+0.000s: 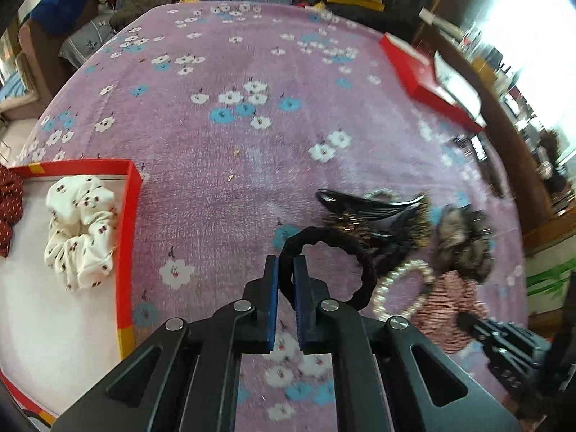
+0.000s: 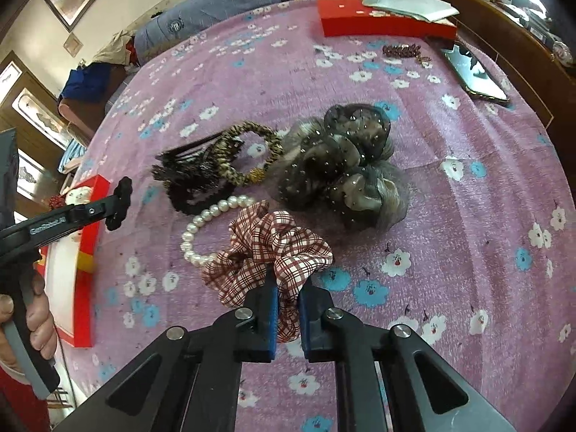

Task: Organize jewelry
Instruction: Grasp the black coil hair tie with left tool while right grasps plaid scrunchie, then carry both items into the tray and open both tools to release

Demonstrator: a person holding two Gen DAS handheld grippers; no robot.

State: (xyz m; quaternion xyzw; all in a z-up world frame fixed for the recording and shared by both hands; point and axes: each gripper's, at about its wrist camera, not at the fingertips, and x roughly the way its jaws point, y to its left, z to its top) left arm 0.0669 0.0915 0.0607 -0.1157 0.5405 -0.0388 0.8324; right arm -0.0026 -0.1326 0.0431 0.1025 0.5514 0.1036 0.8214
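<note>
My left gripper [image 1: 286,264] is shut on a black hair tie [image 1: 334,248] and holds it above the purple flowered cloth; the tie also shows in the right wrist view [image 2: 120,203]. My right gripper [image 2: 288,288] is shut on a red plaid scrunchie [image 2: 270,248] lying on the cloth. A pearl bracelet [image 2: 201,223], a leopard hair tie [image 2: 248,151], a black hair clip [image 2: 187,169] and a grey dotted scrunchie [image 2: 345,165] lie in a pile beyond it. A red-rimmed box [image 1: 126,223] at the left holds a white scrunchie [image 1: 79,230].
A dark red bow [image 1: 9,208] lies in the box's far left. A red box lid [image 2: 385,23] with white paper sits at the far edge. A phone [image 2: 475,73] and a dark red beaded piece [image 2: 403,52] lie at the far right.
</note>
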